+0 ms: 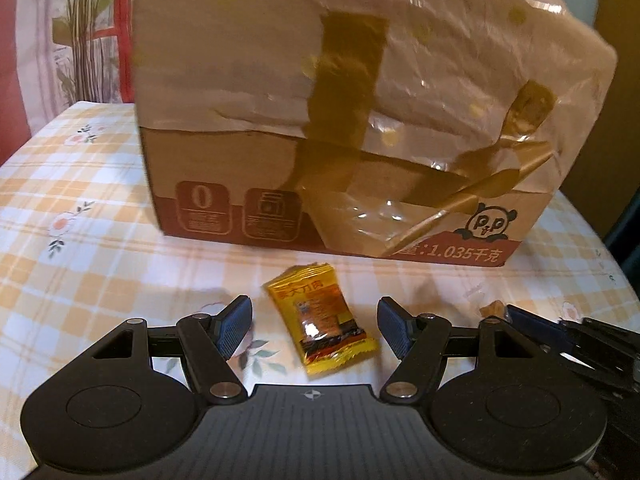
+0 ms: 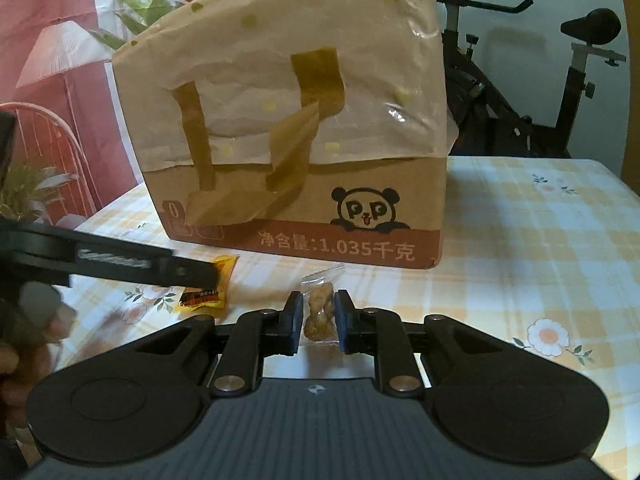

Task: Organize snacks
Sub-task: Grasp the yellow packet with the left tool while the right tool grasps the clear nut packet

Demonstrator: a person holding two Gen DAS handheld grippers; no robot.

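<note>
A yellow snack packet [image 1: 323, 320] lies on the checked tablecloth, between the wide-apart fingers of my left gripper [image 1: 316, 328], which is open and does not touch it. In the right wrist view the same yellow packet [image 2: 208, 292] shows partly behind the left gripper's finger [image 2: 120, 262]. My right gripper [image 2: 318, 320] is shut on a clear-wrapped brown snack [image 2: 319, 312], its pads pressing both sides. That brown snack [image 1: 491, 307] peeks out at the right of the left wrist view. A cardboard box [image 1: 340, 120] with a panda logo stands just behind both.
The box [image 2: 296, 140] has torn paper and brown tape on its front. The tablecloth [image 2: 540, 240] spreads out to the right of it. An exercise bike [image 2: 560, 80] stands beyond the table, plants and a pink curtain [image 2: 52, 0] at the left. A hand [image 2: 24, 340] holds the left gripper.
</note>
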